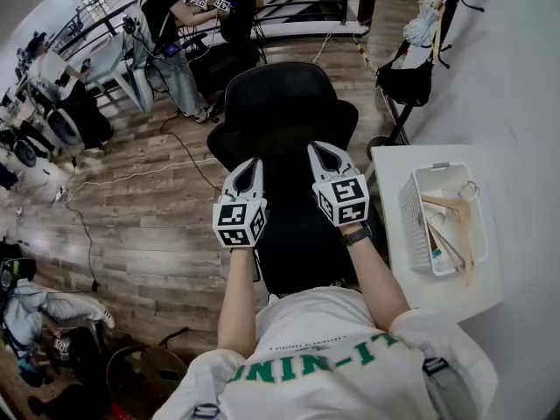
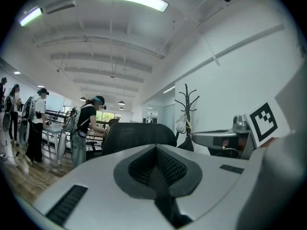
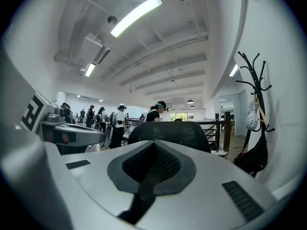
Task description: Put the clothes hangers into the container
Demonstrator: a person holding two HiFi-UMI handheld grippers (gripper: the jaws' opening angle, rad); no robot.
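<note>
Wooden clothes hangers (image 1: pixel 459 226) lie lengthwise in the white slatted plastic basket (image 1: pixel 409 210) mid white table (image 1: pixel 394 160), off to the right of your right gripper (image 1: pixel 320 153), farther from your left gripper (image 1: pixel 251 166); both jaw pairs pressed together, empty.

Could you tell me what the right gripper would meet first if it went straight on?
The right gripper would probably meet the chair first, straight ahead of its shut jaws, though the gap is unclear.

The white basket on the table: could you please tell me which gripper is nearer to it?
The right. The right gripper hangs over the black chair, just short of the table edge; the left gripper is beside it, farther from the white basket.
</note>
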